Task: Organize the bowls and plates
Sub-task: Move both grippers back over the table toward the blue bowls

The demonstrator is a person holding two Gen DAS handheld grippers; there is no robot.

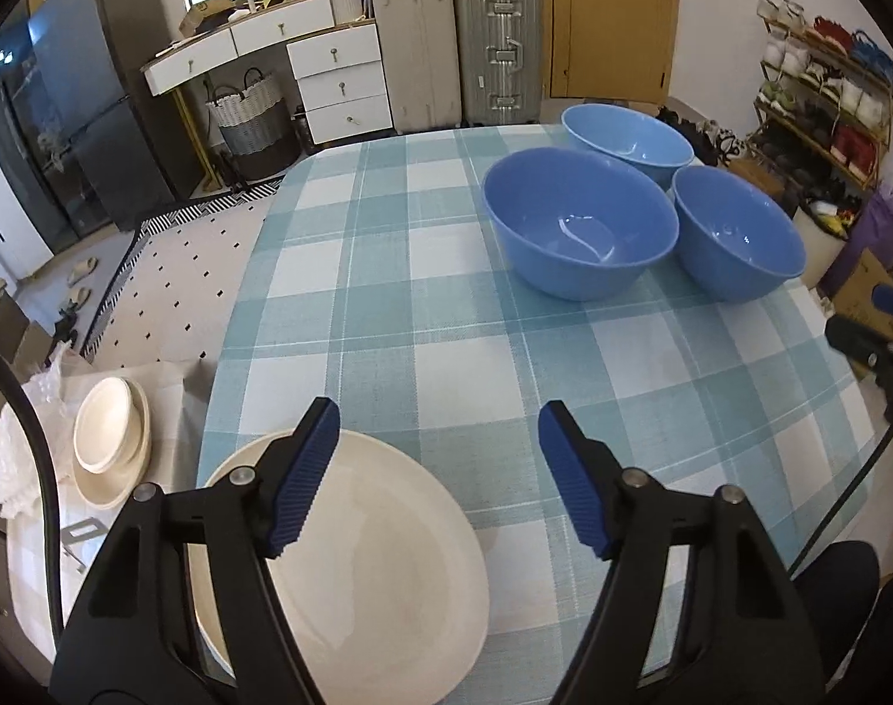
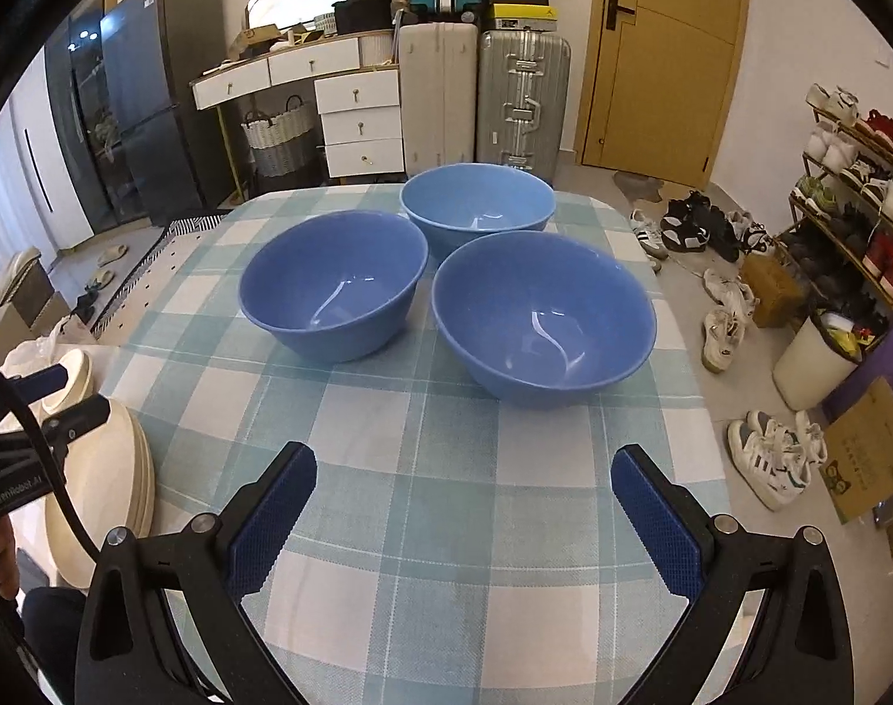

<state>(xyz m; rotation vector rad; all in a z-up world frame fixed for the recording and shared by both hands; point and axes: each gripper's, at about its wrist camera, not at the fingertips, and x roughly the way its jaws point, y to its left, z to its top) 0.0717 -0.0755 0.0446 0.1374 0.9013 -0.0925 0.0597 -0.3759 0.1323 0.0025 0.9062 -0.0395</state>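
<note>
Three round glossy blue bowls (image 2: 543,317) sit clustered, rims nearly touching, on the teal-checked tablecloth (image 2: 446,470). Straight ahead of them, my right gripper (image 2: 464,517) is spread wide and empty, the nearer hand. Left of the bowls, my left gripper (image 1: 437,470) hangs open over a cream round ceramic plate (image 1: 376,558), gripping nothing.

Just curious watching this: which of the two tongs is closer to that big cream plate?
Left. The left tongs hang open right over the big cream plate; the right tongs, also open, hover over bare tablecloth beside it.
</note>
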